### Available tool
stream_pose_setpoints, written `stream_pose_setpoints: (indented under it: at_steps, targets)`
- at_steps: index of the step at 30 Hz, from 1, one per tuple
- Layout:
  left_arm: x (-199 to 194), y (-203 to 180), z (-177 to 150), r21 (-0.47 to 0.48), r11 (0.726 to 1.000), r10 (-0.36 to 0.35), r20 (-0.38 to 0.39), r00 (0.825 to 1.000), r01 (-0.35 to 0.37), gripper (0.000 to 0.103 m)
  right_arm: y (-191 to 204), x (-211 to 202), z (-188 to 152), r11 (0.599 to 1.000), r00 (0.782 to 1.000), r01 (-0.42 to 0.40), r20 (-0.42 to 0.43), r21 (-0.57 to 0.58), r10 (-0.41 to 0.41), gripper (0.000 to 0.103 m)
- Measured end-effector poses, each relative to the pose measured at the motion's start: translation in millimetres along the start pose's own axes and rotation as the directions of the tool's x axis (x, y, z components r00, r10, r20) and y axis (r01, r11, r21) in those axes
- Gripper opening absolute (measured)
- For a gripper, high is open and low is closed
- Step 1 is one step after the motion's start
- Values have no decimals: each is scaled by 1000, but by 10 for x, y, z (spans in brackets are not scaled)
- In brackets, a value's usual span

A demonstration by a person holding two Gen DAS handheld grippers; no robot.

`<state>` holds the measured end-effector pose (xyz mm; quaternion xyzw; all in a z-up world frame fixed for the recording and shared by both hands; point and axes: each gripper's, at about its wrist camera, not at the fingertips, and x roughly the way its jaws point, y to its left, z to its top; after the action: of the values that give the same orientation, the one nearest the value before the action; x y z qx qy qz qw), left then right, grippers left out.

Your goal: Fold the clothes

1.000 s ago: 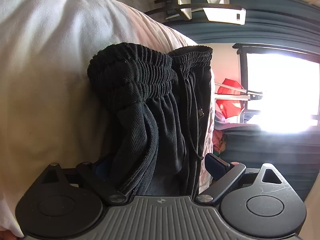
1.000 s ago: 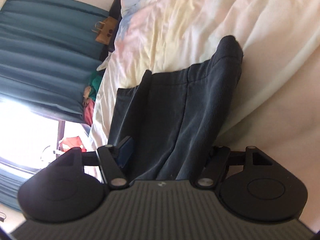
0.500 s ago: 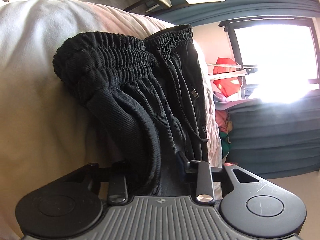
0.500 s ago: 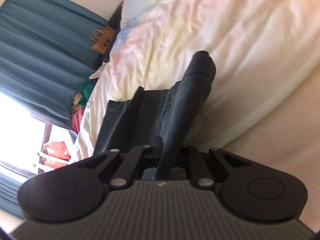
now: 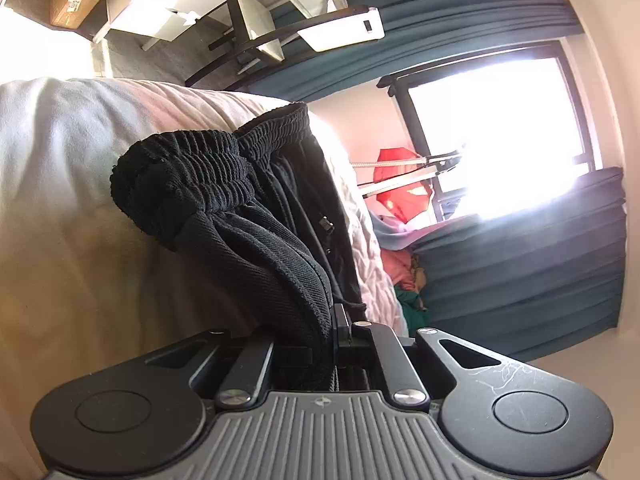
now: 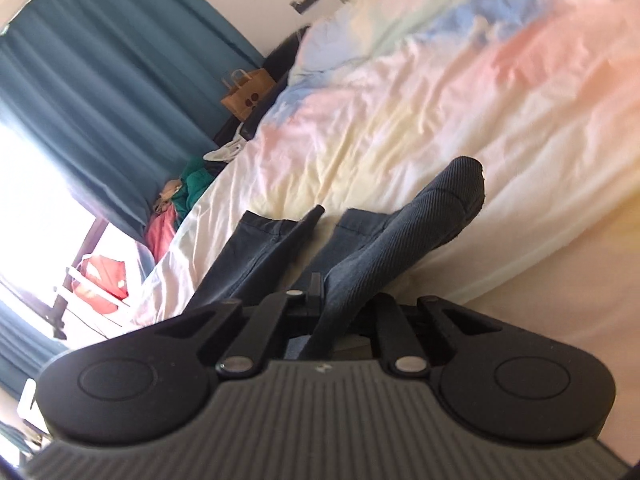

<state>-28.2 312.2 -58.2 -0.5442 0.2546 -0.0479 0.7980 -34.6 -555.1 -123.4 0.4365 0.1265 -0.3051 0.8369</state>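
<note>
Lifting evenly works best, left gripper clamped on the shorts' waistband side, right gripper pinching a leg.

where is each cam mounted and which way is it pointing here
Left wrist: sits on the left gripper, looking along its fingers at the waistband end of the black pants on the bed, with the window beyond; only the shut gripper shows.
Right wrist: sits on the right gripper, looking along its fingers at the pants' leg ends and the teal curtain; only the shut gripper shows.
Shared: pants, bed, curtain, red item by the window.
</note>
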Motion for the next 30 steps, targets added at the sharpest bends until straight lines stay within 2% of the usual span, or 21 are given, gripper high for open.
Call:
stream_pose_setpoints:
  at_steps: [4, 8, 11, 13, 15, 19, 24, 26, 30]
  targets:
    - [-157, -104, 13, 23, 1000, -12, 49, 999, 11, 8, -24, -59, 31, 999, 1000, -6, 12, 41, 6, 7]
    - [103, -443, 213, 70, 998, -4, 77, 997, -1, 8, 100, 62, 172, 995, 1000, -19, 2, 97, 19, 7]
    - [644, -890, 456, 92, 996, 0, 81, 997, -8, 8, 440, 332, 350, 999, 1000, -29, -1, 44, 29, 7]
    - [998, -1217, 608, 126, 991, 29, 75, 997, -38, 8, 698, 568, 489, 999, 999, -32, -8, 23, 32, 7]
    - [1436, -1491, 769, 140, 987, 66, 72, 995, -76, 8, 994, 879, 609, 999, 999, -32, 0, -2, 32, 7]
    - [2438, -1859, 1044, 171, 971, 152, 88, 984, -165, 8, 1612, 1616, 704, 993, 1000, 18, 22, -113, -16, 7]
    - [3616, -1719, 1248, 116, 952, 271, 107, 956, -283, 8, 2108, 2548, 528, 966, 997, 83, 18, -245, -81, 7]
    - [4028, -1594, 1310, 98, 938, 324, 102, 941, -333, 9, 2156, 2863, 411, 956, 992, 123, 4, -268, -126, 7]
    - [4523, -1347, 1289, 154, 898, 407, 66, 911, -412, 10, 2046, 3299, 204, 938, 980, 185, -22, -293, -200, 7]
